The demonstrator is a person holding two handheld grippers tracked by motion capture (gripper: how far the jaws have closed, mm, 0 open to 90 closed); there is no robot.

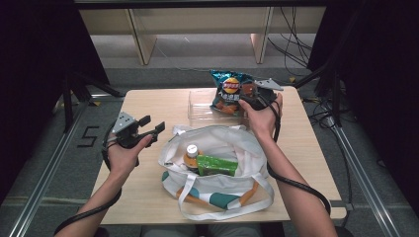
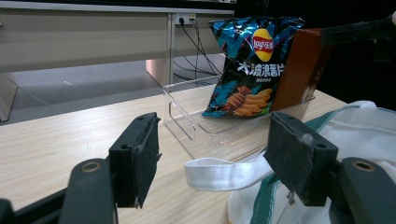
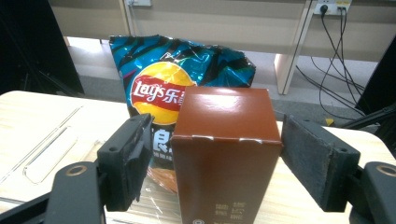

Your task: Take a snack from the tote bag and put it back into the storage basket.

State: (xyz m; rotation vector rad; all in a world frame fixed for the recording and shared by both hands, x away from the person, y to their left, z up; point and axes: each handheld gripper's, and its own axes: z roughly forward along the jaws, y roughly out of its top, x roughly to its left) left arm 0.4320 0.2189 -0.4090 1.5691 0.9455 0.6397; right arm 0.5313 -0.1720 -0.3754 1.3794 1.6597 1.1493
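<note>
Stood upright in the clear tray (image 1: 200,114) beside the chip bag (image 3: 175,84): brown box (image 3: 226,154), between wide-open right gripper (image 3: 212,163) jaws, pads untouching; left gripper (image 2: 219,158) likewise wide, empty.

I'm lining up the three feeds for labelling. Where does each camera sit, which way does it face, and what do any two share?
High view: above the person's side, looking forward and down on the table; both forearms, left tongs and right tongs show.
Left gripper view: rides the left tongs, looking level across the table past the bag strap; both open jaws show.
Right gripper view: rides the right tongs, facing the brown box between its jaws.
Shared: all three show the chip bag.
</note>
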